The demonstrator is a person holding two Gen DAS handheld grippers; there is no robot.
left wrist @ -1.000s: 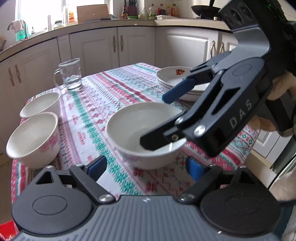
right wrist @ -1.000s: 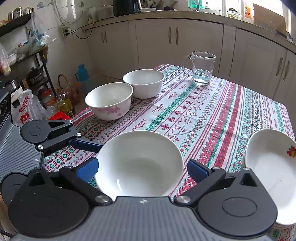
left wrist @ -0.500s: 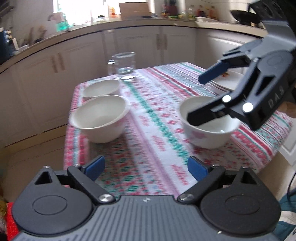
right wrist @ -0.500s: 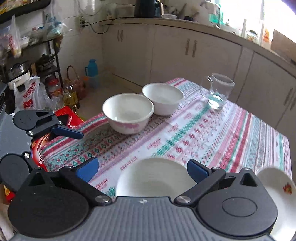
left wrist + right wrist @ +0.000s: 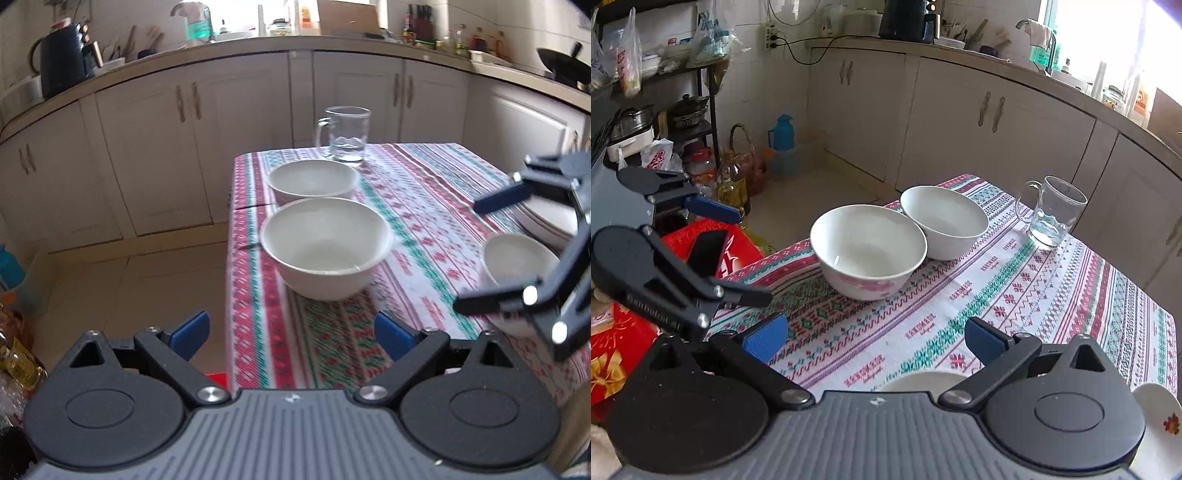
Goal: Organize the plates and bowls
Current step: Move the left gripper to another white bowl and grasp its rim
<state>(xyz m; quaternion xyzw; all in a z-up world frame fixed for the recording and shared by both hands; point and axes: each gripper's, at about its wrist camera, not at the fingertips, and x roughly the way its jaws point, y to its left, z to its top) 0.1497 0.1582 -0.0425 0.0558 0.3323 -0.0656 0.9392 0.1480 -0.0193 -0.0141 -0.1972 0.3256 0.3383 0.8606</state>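
Note:
Two white bowls stand side by side near the table's left end: a nearer one with pink flowers (image 5: 327,245) (image 5: 868,249) and a farther one (image 5: 313,181) (image 5: 945,219). A third white bowl (image 5: 519,260) sits under my right gripper (image 5: 467,254), which is open above it; only its rim (image 5: 923,380) shows in the right wrist view. Stacked plates (image 5: 546,227) (image 5: 1156,424) lie at the table's right. My left gripper (image 5: 290,334) (image 5: 746,254) is open and empty off the table's end. My right gripper (image 5: 875,338) is empty.
A glass mug (image 5: 345,133) (image 5: 1049,210) with a little water stands behind the bowls. The patterned tablecloth (image 5: 424,206) covers the table. Red boxes (image 5: 713,243), oil bottles (image 5: 733,181) and a shelf rack crowd the floor left of the table. Cabinets run behind.
My left gripper has swung left and back off the table's end, away from the third bowl. My right gripper has pulled back and risen, so that bowl has slid almost out of its view.

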